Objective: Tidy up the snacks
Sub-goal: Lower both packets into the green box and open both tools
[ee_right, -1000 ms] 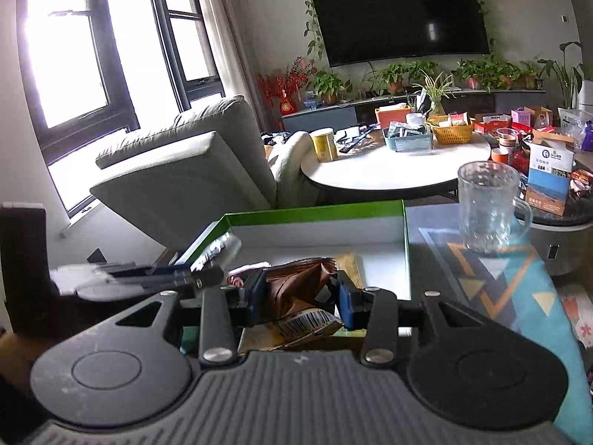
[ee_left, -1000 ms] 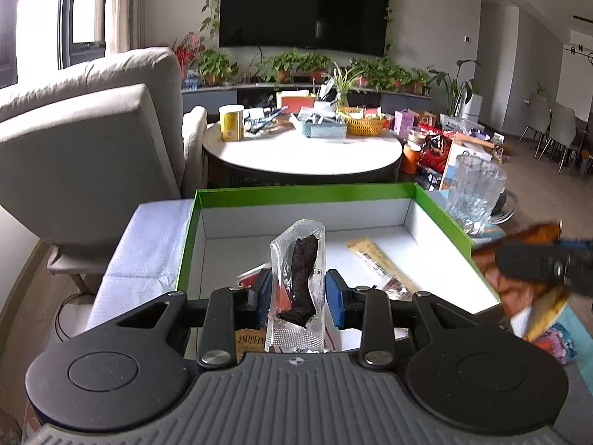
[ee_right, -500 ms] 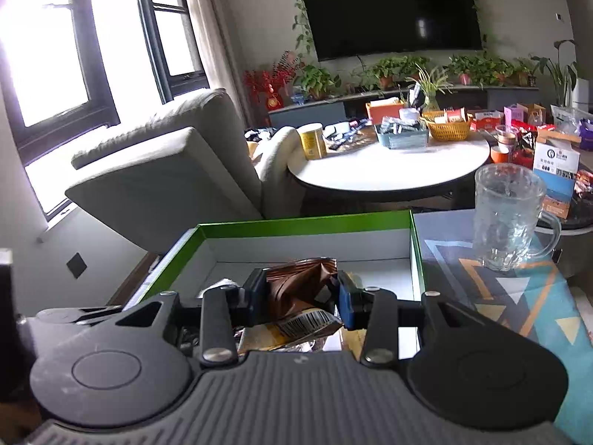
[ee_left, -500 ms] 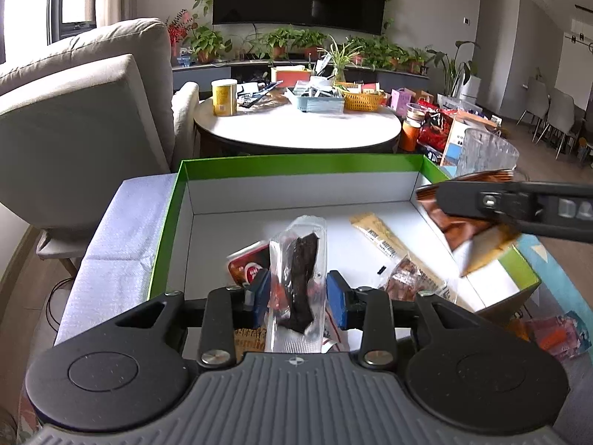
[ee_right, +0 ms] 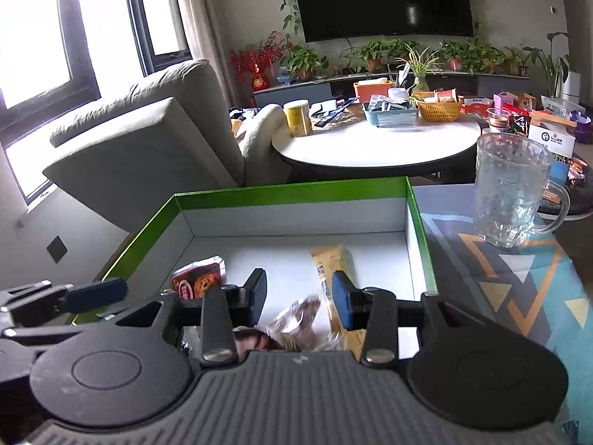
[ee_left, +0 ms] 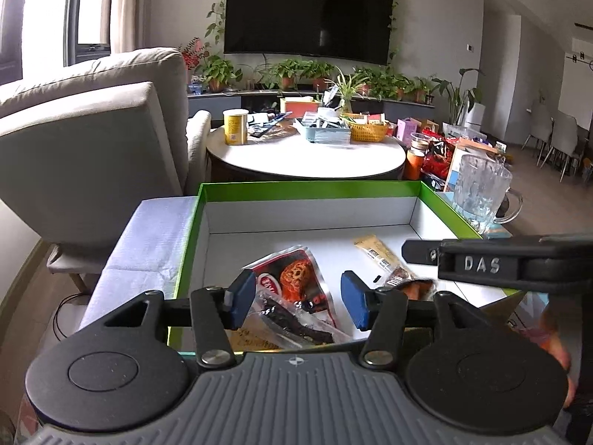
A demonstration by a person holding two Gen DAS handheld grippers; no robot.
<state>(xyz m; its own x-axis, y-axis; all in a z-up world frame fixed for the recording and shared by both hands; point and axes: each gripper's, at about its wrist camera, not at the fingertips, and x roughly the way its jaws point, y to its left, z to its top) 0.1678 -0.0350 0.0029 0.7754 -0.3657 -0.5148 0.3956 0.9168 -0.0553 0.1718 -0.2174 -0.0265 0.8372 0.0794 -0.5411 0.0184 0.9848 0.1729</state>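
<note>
Clear jerky pouch, dark strip, lying flat

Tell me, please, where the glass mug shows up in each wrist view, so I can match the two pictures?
Left wrist view: the glass mug stands at the right edge, just beyond the green box's right wall.
Right wrist view: the mug stands upper right, on the patterned cloth.
Shared landmark: the green box.

One green box; four snack packets inside; one glass mug.
</note>
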